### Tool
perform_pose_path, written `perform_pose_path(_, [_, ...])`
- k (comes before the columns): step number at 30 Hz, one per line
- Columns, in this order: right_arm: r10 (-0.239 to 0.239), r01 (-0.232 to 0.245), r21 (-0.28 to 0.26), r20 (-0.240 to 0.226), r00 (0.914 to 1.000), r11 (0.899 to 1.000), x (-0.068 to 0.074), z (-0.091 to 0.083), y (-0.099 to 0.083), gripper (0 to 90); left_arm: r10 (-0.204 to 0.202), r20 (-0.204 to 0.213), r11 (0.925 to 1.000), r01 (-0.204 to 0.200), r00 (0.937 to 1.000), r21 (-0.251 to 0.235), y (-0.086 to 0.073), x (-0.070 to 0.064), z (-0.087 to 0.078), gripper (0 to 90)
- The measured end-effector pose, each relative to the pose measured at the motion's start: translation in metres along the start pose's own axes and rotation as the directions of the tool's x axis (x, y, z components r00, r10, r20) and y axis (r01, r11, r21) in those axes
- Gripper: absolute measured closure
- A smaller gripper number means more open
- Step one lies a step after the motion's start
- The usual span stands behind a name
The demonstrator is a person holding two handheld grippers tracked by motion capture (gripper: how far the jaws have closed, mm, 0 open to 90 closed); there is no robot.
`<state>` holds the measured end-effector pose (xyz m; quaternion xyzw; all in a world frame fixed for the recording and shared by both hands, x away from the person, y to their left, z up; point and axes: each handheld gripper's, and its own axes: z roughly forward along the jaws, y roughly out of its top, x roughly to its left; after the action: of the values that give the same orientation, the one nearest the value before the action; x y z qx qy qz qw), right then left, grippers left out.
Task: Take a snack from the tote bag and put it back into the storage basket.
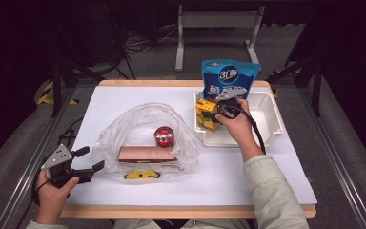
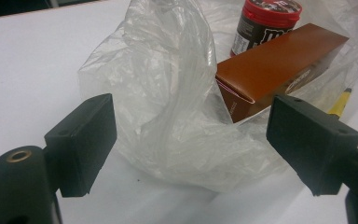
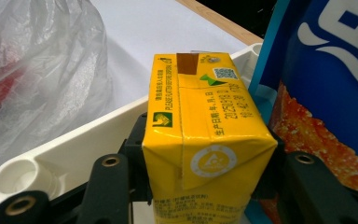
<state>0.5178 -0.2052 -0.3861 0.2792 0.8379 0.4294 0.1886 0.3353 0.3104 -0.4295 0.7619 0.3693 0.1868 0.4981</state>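
Yellow juice carton (image 3: pixel 205 140) is sitting clamped between the right gripper's (image 1: pixel 218 109) jaws, over the white tray (image 1: pixel 271 125) right of centre in the high view. The clear plastic bag (image 1: pixel 145 136) is lying centre-left, its edge facing the left gripper (image 1: pixel 86 160), which is gaping wide and holding nothing. The carton's long axis is running away from the camera.

The right gripper (image 1: pixel 215 110) is gripping a yellow carton (image 1: pixel 206 114) in the white tray (image 1: pixel 270 125) — just beside a blue bag (image 1: pixel 229 76). The left gripper (image 1: pixel 89 159) is sitting with jaws apart, near the plastic bag (image 1: pixel 143 117).
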Motion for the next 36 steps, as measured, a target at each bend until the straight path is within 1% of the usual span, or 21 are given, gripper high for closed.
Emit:
perform_pose_path(4, [-0.009, 0.009, 0.013, 0.006, 0.9999, 1.0, 0.0, 0.0, -0.001, 53.5, 0.0, 0.001, 1.0, 0.0, 1.0, 0.001, 0.0, 0.0, 0.0, 16.6])
perform_pose_path(5, [-0.024, 0.023, 0.029, 0.019, 0.9995, 0.999, 0.001, 0.0, -0.001, 53.4, 0.0, 0.001, 1.0, 0.0, 1.0, 0.001, 0.0, 0.0, 0.0, 16.6])
perform_pose_path(7, [-0.034, 0.033, 0.039, 0.03, 0.999, 0.999, 0.0, 0.002, -0.003, 53.4, 0.005, 0.002, 1.0, -0.005, 1.0, 0.005, 0.001, 0.0, 0.0, 16.5])
perform_pose_path(18, [-0.023, 0.022, 0.05, 0.036, 0.9991, 0.999, -0.002, 0.003, -0.006, 52.9, 0.003, 0.002, 1.0, -0.003, 1.0, 0.002, 0.0, 0.0, 0.001, 16.5])
perform_pose_path(19, [-0.024, 0.022, 0.055, 0.038, 0.999, 0.998, -0.002, 0.003, -0.006, 51.9, 0.002, 0.002, 1.0, -0.002, 1.0, 0.004, 0.0, 0.0, 0.001, 16.5])
perform_pose_path(21, [-0.018, 0.016, 0.065, 0.033, 0.9993, 0.998, -0.002, 0.003, -0.007, 45.8, 0.003, 0.002, 1.0, -0.003, 1.0, 0.002, 0.0, 0.0, 0.001, 16.5])
perform_pose_path(22, [-0.005, 0.003, 0.055, 0.025, 0.9997, 0.998, -0.001, 0.002, -0.007, 43.6, 0.003, 0.002, 1.0, -0.003, 1.0, 0.002, 0.0, 0.0, 0.001, 16.5])
perform_pose_path(24, [-0.009, 0.007, 0.047, 0.035, 0.9993, 0.999, 0.0, 0.0, -0.005, 39.4, 0.001, 0.002, 1.0, -0.001, 1.0, 0.005, 0.0, 0.0, 0.001, 16.4])
perform_pose_path(25, [-0.007, 0.005, 0.038, 0.038, 0.9993, 0.999, 0.001, -0.001, -0.004, 38.7, -0.001, 0.002, 1.0, 0.001, 1.0, 0.007, 0.0, 0.0, 0.001, 16.5])
perform_pose_path(29, [-0.017, 0.016, 0.008, 0.048, 0.9987, 1.0, 0.003, -0.01, 0.002, 37.9, 0.001, 0.002, 1.0, -0.001, 1.0, 0.005, 0.0, 0.0, 0.001, 16.5])
perform_pose_path(34, [-0.027, 0.027, -0.014, 0.051, 0.9984, 1.0, 0.006, -0.019, 0.009, 35.8, 0.002, 0.003, 1.0, -0.002, 1.0, 0.004, 0.0, 0.0, 0.001, 16.5])
perform_pose_path(36, [-0.035, 0.037, -0.035, 0.056, 0.9978, 0.999, 0.008, -0.025, 0.013, 35.8, 0.0, 0.004, 1.0, 0.0, 1.0, 0.004, 0.0, 0.0, 0.001, 16.5])
